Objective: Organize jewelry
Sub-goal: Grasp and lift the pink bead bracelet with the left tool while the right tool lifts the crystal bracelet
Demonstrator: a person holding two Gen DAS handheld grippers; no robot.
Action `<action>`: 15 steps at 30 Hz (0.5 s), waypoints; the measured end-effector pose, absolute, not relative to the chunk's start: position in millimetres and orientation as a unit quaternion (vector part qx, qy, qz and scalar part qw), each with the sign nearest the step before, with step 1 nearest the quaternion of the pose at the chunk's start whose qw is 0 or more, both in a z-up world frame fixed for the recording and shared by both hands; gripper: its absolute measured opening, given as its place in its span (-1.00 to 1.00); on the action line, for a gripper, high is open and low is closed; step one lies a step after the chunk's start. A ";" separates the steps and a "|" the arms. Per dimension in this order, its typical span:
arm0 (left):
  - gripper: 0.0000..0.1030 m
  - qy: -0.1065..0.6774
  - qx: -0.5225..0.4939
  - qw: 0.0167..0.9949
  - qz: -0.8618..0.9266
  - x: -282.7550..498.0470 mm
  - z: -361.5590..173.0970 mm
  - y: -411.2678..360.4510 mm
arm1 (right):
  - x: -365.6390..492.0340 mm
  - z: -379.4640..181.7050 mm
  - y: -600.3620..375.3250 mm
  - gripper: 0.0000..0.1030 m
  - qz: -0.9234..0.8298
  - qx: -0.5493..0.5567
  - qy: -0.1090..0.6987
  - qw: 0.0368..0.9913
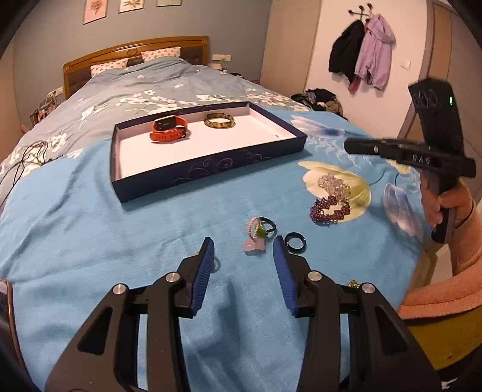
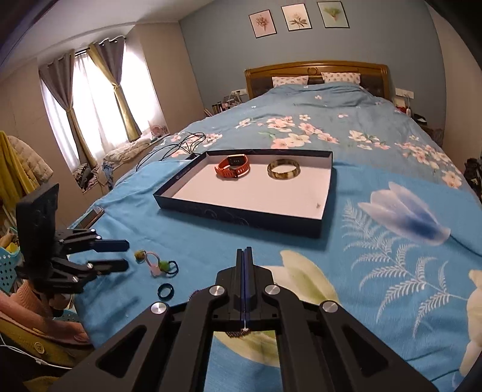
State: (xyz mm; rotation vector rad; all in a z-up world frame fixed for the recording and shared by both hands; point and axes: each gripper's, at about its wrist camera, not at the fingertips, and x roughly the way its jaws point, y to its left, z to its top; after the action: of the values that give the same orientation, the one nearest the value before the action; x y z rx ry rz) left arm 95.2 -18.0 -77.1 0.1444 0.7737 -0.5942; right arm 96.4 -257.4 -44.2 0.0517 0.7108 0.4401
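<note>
A dark blue tray (image 1: pixel 211 169) with a white floor is lying well beyond the fingertips, holding an orange watch (image 1: pixel 168 129) beside a yellow-green bangle (image 1: pixel 219 121). Pink-and-green hair ties (image 1: pixel 256 232) are lying between the left fingers (image 1: pixel 205 265); a black ring (image 1: pixel 295 241) is resting just outside them.

A big bed (image 2: pixel 346 126) with a wooden headboard (image 2: pixel 316 67) is seen. Three flower pictures (image 2: pixel 298 18) are hung on the blue wall. Daylight is let in through curtains (image 2: pixel 90 99), upper left.
</note>
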 end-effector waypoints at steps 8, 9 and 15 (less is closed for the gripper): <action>-0.24 0.412 0.084 0.859 -0.292 117.0 -98.7 -46.9 | 109.7 -75.3 -259.5 -0.23 0.187 0.019 0.399 0.898; -0.27 0.419 0.079 0.856 -0.293 120.5 -101.0 -47.7 | 111.8 -80.1 -258.8 -0.24 0.187 0.016 0.406 0.894; -0.57 0.425 0.075 0.853 -0.293 123.4 -103.3 -48.0 | 119.3 -94.8 -259.0 -0.58 0.190 0.019 0.428 0.884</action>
State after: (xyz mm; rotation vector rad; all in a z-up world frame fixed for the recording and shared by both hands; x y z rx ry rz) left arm 123.4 -48.0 -103.3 0.1585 0.8946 -0.6168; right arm 119.3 -259.0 -94.8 0.0391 0.8899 0.3948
